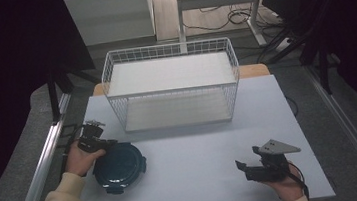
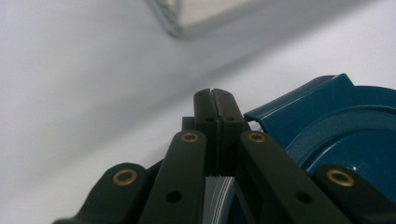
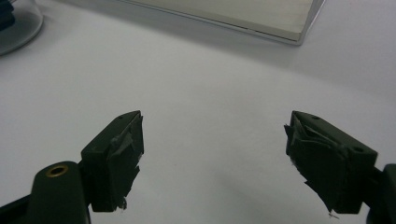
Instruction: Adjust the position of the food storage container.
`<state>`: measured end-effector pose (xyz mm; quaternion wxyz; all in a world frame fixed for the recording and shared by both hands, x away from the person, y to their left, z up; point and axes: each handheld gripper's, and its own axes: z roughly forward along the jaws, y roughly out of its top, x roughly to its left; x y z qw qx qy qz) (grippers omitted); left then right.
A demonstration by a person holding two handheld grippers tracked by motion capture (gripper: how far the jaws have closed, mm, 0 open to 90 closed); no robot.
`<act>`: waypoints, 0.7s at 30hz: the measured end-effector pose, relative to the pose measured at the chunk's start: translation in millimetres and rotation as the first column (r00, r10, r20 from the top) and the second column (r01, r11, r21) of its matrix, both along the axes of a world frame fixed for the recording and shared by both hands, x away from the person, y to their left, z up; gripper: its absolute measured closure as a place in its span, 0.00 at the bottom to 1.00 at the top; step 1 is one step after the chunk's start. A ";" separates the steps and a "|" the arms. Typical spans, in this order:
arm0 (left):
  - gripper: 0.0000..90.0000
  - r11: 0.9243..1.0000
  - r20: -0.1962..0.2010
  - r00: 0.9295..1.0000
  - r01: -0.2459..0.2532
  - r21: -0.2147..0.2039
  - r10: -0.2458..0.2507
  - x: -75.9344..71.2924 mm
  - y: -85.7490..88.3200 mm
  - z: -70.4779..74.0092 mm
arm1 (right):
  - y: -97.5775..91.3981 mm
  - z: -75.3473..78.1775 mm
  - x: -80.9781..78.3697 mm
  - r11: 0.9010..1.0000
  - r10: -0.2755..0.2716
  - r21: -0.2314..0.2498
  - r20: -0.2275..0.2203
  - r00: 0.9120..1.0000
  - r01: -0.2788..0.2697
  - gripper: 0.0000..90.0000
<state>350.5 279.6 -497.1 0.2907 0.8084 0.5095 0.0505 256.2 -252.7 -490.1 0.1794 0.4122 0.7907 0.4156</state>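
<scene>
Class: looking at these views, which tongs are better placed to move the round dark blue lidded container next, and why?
Left. The left tongs sit shut beside the round dark blue lidded container, at its clip. The right tongs are open, apart, across the table.

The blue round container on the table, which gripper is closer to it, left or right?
Left. The left gripper sits at the blue round container, its shut jaws beside a rim latch. The right gripper is open and empty, well off across the table.

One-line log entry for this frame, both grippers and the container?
left gripper: shut, beside blue container | right gripper: open, nothing held, over table | wire basket: behind
</scene>
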 end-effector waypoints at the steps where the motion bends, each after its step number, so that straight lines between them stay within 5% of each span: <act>1: 1.00 1.000 0.004 1.000 0.007 0.001 -0.007 -1.5 -2.6 0.1 | 0.1 0.1 0.0 1.000 -0.001 0.001 -0.001 1.000 0.001 0.21; 8: 1.00 0.999 0.039 0.999 0.033 0.035 -0.034 -4.6 -4.0 1.7 | -0.3 -0.1 -0.2 1.000 -0.006 0.001 0.000 1.000 0.006 0.21; 13: 1.00 0.999 0.098 0.994 -0.041 0.006 0.040 -14.9 17.3 11.0 | -0.9 -1.2 0.2 1.000 -0.005 -0.006 0.000 1.000 0.005 0.21; 16: 1.00 0.997 0.127 0.989 -0.075 -0.011 0.076 -33.1 38.0 18.0 | -0.7 -1.5 0.4 1.000 -0.005 -0.006 -0.002 1.000 0.005 0.21; 21: 1.00 0.995 0.122 0.987 -0.100 -0.020 0.101 -55.2 54.7 13.7 | 0.6 -1.4 0.2 1.000 -0.006 -0.009 -0.006 1.000 0.006 0.21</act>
